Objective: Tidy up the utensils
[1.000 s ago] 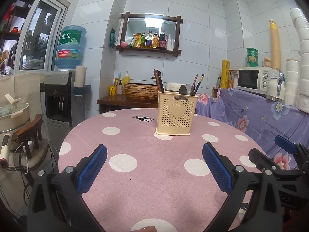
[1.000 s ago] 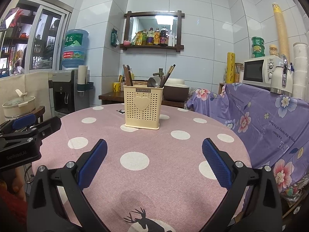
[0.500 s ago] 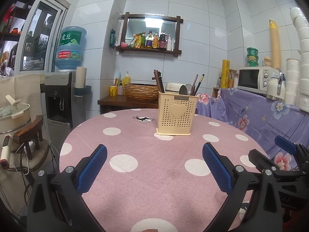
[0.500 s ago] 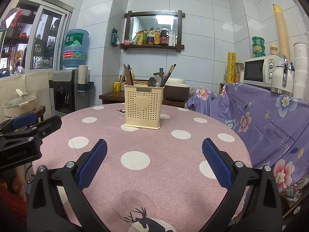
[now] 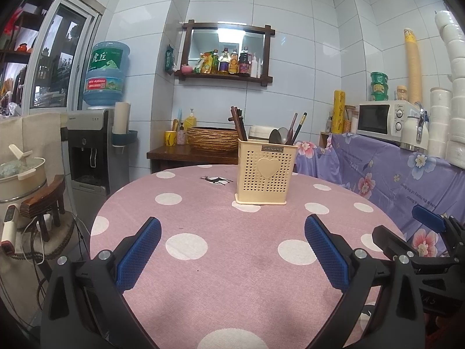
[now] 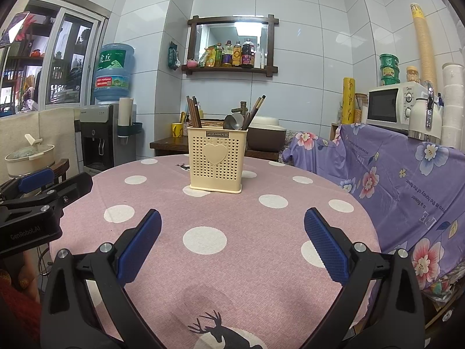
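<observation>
It was a home kitchen with a dining corner. The walls were covered with white tiles (image 5: 290, 14). On the far wall a wooden shelf (image 5: 223, 76) carried bottles of sauce and oil. At the left stood a water dispenser (image 5: 87, 151) with a blue bottle on top, and near it a pot with lid (image 5: 20, 174). At the right a white microwave (image 5: 380, 120) stood on a counter under a purple flowered cloth (image 5: 392, 171), beside stacks of paper cups (image 5: 456, 87). A round desk (image 5: 221, 261) with a pink dotted cloth carried a utensil holder (image 5: 266, 171).
</observation>
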{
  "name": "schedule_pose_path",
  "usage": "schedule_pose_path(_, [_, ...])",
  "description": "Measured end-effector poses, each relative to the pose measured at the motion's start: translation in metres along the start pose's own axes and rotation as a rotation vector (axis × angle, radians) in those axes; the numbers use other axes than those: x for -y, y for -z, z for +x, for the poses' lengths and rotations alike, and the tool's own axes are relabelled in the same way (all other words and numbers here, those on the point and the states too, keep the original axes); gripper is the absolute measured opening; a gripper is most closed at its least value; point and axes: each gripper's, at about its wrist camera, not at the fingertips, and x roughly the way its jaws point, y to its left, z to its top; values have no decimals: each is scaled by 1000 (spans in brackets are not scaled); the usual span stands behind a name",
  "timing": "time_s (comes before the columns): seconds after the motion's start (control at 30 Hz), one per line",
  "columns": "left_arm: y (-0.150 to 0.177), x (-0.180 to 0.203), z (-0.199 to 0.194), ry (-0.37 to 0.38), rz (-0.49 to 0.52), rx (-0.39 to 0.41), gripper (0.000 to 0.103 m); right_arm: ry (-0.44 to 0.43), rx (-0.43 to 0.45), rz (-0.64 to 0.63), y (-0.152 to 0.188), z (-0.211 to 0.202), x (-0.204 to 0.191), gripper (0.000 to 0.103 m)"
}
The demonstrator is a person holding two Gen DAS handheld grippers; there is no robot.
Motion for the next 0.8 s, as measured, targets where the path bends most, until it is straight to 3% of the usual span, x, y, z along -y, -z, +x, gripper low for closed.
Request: schedule_pose_path(0.8, [-1, -10, 2, -1, 5, -9, 98, -3, -6, 2, 4, 1, -1, 97])
